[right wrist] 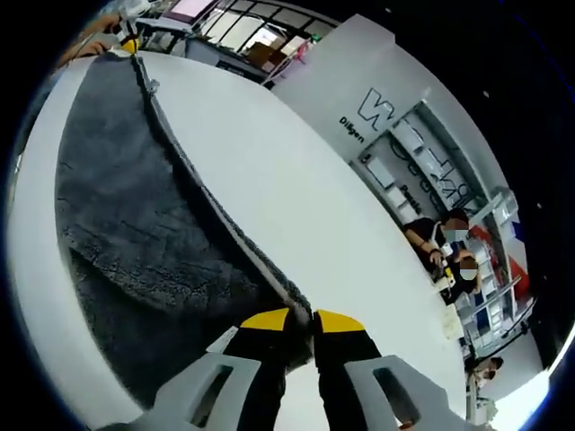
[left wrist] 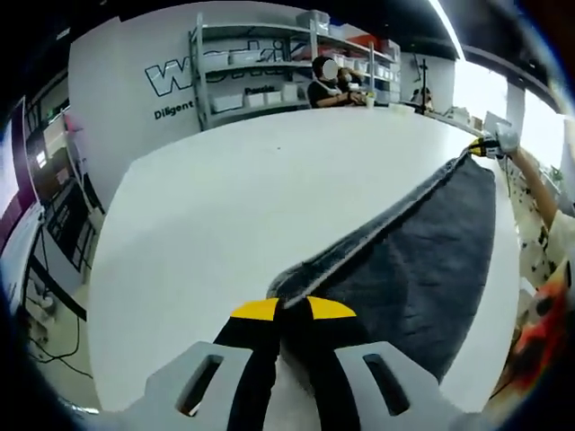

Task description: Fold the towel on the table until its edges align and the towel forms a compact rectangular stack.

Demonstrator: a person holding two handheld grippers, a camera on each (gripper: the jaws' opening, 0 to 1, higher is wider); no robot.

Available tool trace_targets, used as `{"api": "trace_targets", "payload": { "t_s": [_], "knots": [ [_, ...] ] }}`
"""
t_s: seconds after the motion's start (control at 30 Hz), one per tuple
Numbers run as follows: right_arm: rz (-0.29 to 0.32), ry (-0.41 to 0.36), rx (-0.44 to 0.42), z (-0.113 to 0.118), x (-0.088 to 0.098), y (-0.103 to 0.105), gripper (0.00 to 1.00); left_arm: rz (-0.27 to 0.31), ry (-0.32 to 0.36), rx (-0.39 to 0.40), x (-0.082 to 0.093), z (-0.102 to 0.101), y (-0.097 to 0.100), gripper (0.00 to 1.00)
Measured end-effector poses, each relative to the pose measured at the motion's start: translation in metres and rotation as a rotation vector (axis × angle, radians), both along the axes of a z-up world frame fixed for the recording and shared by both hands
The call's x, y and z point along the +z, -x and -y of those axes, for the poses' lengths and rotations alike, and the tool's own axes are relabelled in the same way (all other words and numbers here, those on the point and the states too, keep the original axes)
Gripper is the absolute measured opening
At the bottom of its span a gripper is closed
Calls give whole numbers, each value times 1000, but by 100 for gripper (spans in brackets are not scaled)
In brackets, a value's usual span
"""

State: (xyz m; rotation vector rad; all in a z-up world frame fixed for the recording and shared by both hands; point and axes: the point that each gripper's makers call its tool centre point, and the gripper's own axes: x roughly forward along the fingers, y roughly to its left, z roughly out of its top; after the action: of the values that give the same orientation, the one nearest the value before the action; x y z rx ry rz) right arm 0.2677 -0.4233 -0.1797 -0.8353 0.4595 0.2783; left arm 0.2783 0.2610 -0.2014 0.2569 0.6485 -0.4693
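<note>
Here the left gripper [left wrist: 294, 309] has its jaws clenched on one corner of the dark grey towel [left wrist: 422, 251], whose edge runs taut away from the jaws to the far corner. That far corner sits pinched in the closed jaws of the right gripper [right wrist: 303, 318]. Between the two, the towel hangs onto the white worktop [left wrist: 252, 197].

A lab or workshop: metal shelves [left wrist: 260, 67] loaded with bins stand against a white wall with large lettering [left wrist: 175, 76], beside a big white desk [left wrist: 269, 189], where seated people [right wrist: 440, 238] work.
</note>
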Motion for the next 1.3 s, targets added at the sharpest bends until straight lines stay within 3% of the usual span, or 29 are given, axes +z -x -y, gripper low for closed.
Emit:
{"api": "trace_targets", "payload": {
  "t_s": [0.1,0.2,0.3,0.4,0.43,0.5,0.6,0.77,0.93,1.1,1.3],
  "knots": [
    [35,-27,-22,3,5,-1,24,6,-52,9,-5,-7,2,31],
    [36,-70,-34,6,8,1,31,15,-12,17,-3,-9,3,34],
    [56,-98,-54,11,13,2,40,19,17,45,-2,-15,8,44],
    [41,-142,-67,17,12,9,51,20,24,48,-2,-17,13,46],
    [34,-153,-68,19,11,11,53,22,54,41,-1,-13,17,47],
    [19,-175,-70,22,9,16,53,26,114,26,2,-6,25,50],
    [9,-195,-75,23,8,20,53,21,137,27,2,-6,30,51],
    [-83,-368,-98,22,-3,49,38,0,176,27,-2,-4,54,51],
    [-141,-451,-103,19,-9,73,33,-10,204,22,-3,0,72,50],
    [-195,-488,-106,14,-16,94,29,-30,225,17,-9,1,90,33],
    [-236,-526,-138,18,-29,106,28,-59,259,18,-17,-3,107,33]
  ]
}}
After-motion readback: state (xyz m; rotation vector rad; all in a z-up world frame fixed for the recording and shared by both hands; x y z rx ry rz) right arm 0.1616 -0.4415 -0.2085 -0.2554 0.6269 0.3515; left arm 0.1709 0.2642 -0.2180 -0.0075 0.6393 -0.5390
